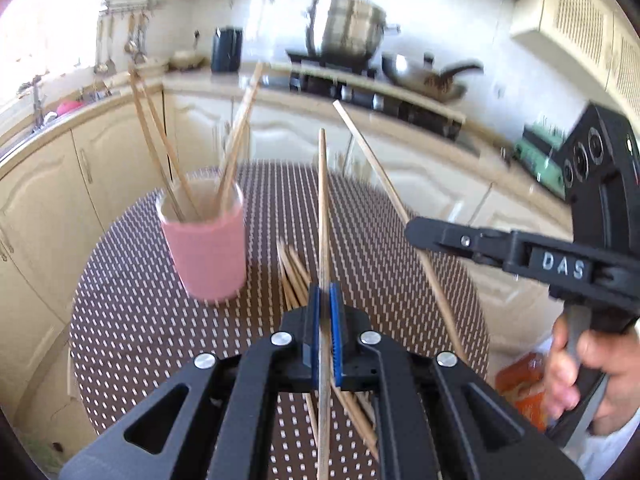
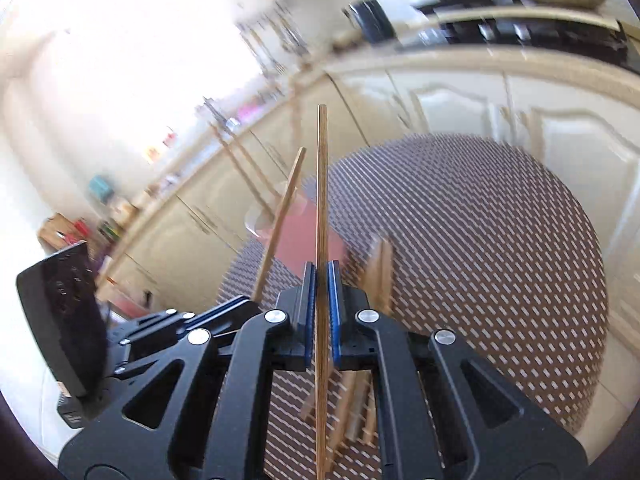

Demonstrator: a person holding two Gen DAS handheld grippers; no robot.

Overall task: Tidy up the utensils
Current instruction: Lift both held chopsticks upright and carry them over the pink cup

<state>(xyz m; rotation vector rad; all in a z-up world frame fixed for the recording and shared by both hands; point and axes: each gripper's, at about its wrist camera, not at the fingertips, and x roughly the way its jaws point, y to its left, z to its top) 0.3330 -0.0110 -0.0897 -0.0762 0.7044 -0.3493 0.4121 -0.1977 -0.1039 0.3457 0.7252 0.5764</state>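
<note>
A pink cup (image 1: pixel 206 248) stands on the round brown dotted table (image 1: pixel 140 320) with several wooden chopsticks upright in it. My left gripper (image 1: pixel 325 300) is shut on one chopstick (image 1: pixel 322 200), lifted above the table and pointing up and away. Loose chopsticks (image 1: pixel 294 276) lie on the table just beyond its fingertips. My right gripper (image 2: pixel 319 280) is shut on another chopstick (image 2: pixel 322 184); in the left wrist view that gripper (image 1: pixel 416 232) hangs at the right, its chopstick (image 1: pixel 372 160) slanting up to the left. The cup (image 2: pixel 304 240) shows blurred behind the right gripper's chopstick.
Cream kitchen cabinets (image 1: pixel 120 168) curve round behind the table. A stove with a steel pot (image 1: pixel 344 28) and a wok (image 1: pixel 428 76) sits on the counter, and a sink (image 1: pixel 40 120) is at the left. An orange bag (image 1: pixel 524 388) lies below the table's right edge.
</note>
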